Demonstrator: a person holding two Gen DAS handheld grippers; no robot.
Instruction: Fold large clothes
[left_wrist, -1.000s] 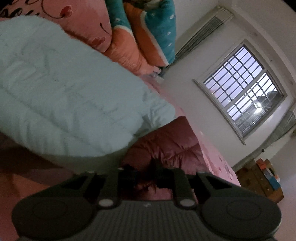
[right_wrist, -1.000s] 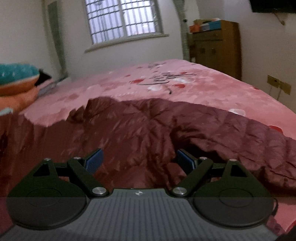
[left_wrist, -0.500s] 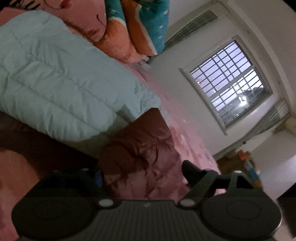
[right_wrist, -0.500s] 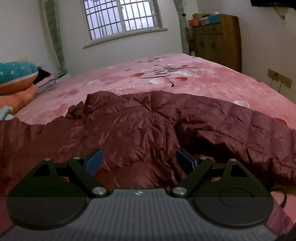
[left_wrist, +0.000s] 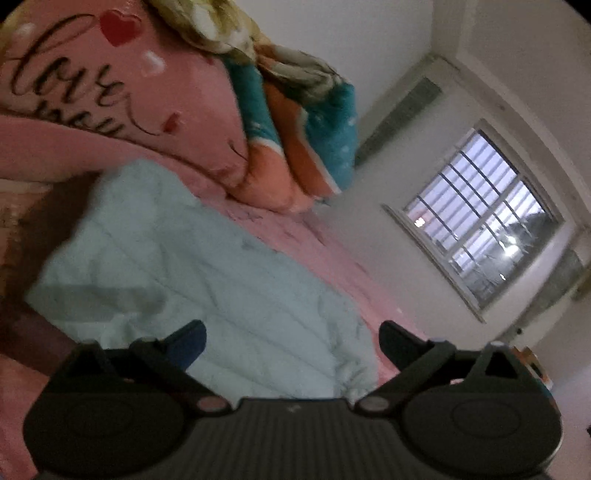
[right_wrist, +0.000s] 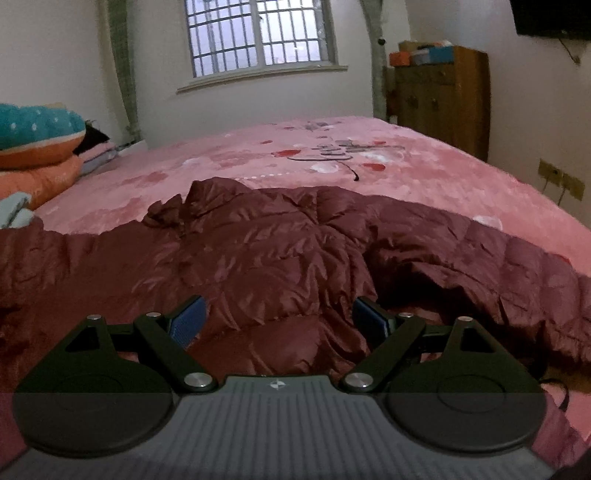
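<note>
Now maroon coat (right_wrist: 280, 258) lies spread (fingers (right_wrist: 186, 321) apart)

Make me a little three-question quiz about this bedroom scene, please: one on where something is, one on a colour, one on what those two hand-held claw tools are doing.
1. Where does the dark red quilted puffer jacket lie?
A. on the pink heart-print bedspread
B. on the floor
C. on the wooden cabinet

2. What colour is the other padded garment seen from the left tool?
A. black
B. pale mint green
C. yellow

3. How are the left gripper and right gripper?
A. both clamped on cloth
B. one open, one shut
C. both open, holding nothing

Answers: 1 A, the jacket is spread across the bedspread; 2 B, it looks pale mint; 3 C, each pair of fingers stands wide apart.
</note>
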